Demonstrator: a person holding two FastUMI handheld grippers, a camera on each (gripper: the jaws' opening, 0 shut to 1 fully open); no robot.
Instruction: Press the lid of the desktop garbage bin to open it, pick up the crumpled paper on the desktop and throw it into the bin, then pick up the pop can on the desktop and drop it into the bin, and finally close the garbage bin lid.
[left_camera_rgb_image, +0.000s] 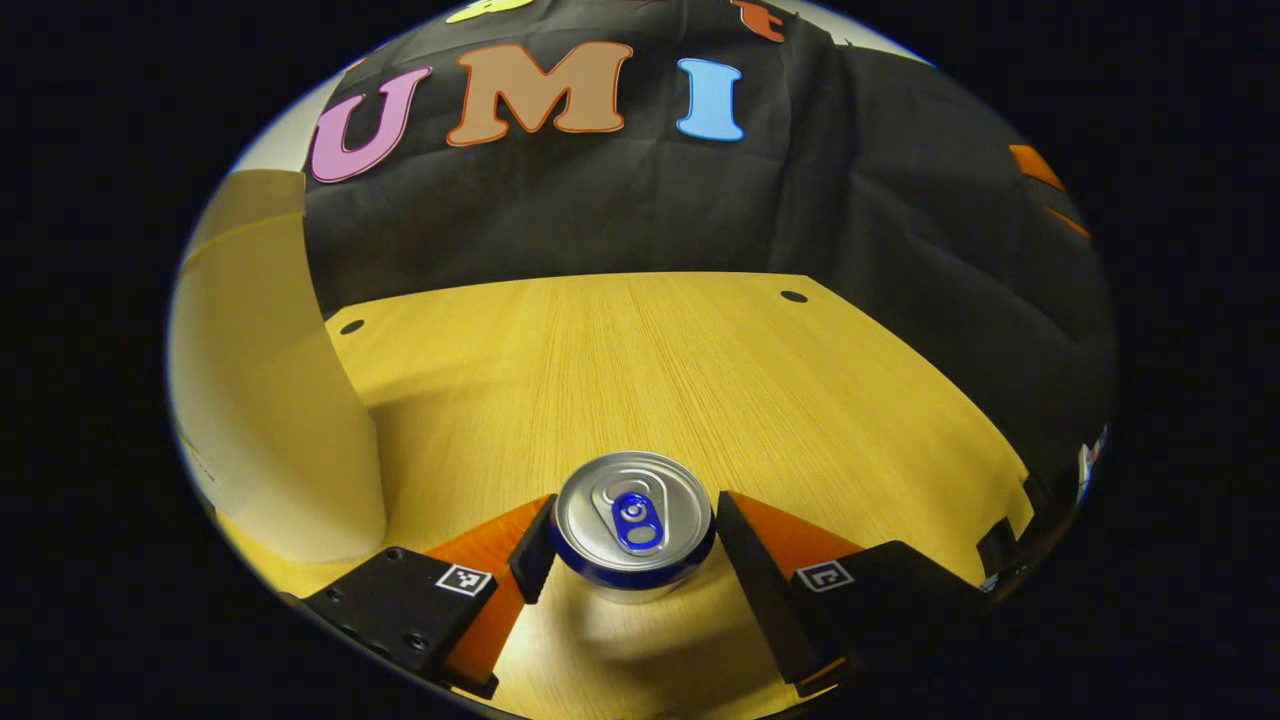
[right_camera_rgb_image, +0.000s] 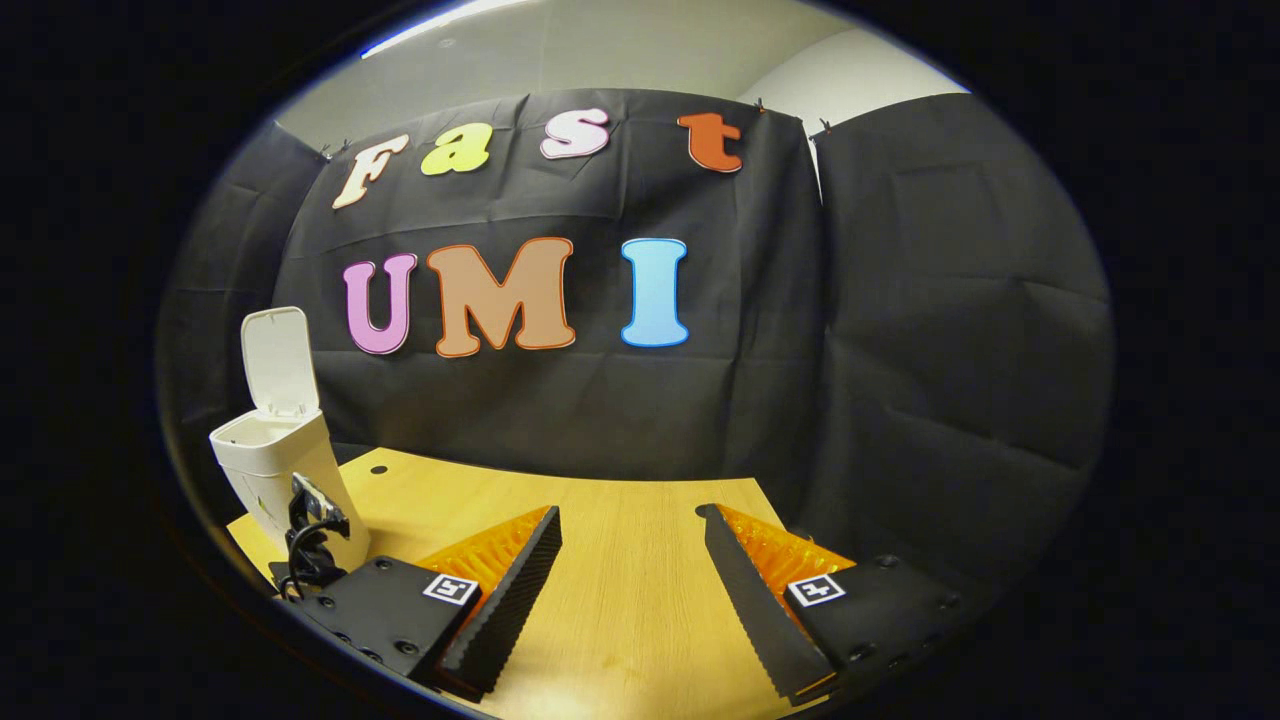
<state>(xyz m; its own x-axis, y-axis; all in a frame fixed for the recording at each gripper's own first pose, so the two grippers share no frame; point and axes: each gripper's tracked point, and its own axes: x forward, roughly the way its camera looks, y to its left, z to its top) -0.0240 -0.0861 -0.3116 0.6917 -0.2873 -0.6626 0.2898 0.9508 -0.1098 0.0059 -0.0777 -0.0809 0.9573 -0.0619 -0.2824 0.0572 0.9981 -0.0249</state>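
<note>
The pop can (left_camera_rgb_image: 634, 520) stands upright between my left gripper's (left_camera_rgb_image: 632, 525) fingers, its silver top and blue tab facing the camera. Both fingers press on its sides, so the gripper is shut on it. The white desktop bin (right_camera_rgb_image: 275, 460) stands at the table's left end with its lid (right_camera_rgb_image: 279, 362) swung up and open. In the left gripper view the bin's pale wall (left_camera_rgb_image: 270, 400) rises close on the left of the can. My right gripper (right_camera_rgb_image: 630, 520) hangs open over the wooden table (right_camera_rgb_image: 620, 600), nothing between its fingers.
A black device with cables (right_camera_rgb_image: 312, 545) shows in front of the bin in the right gripper view. The tabletop (left_camera_rgb_image: 640, 350) has two small dark holes near its far edge and ends at the black cloth wall.
</note>
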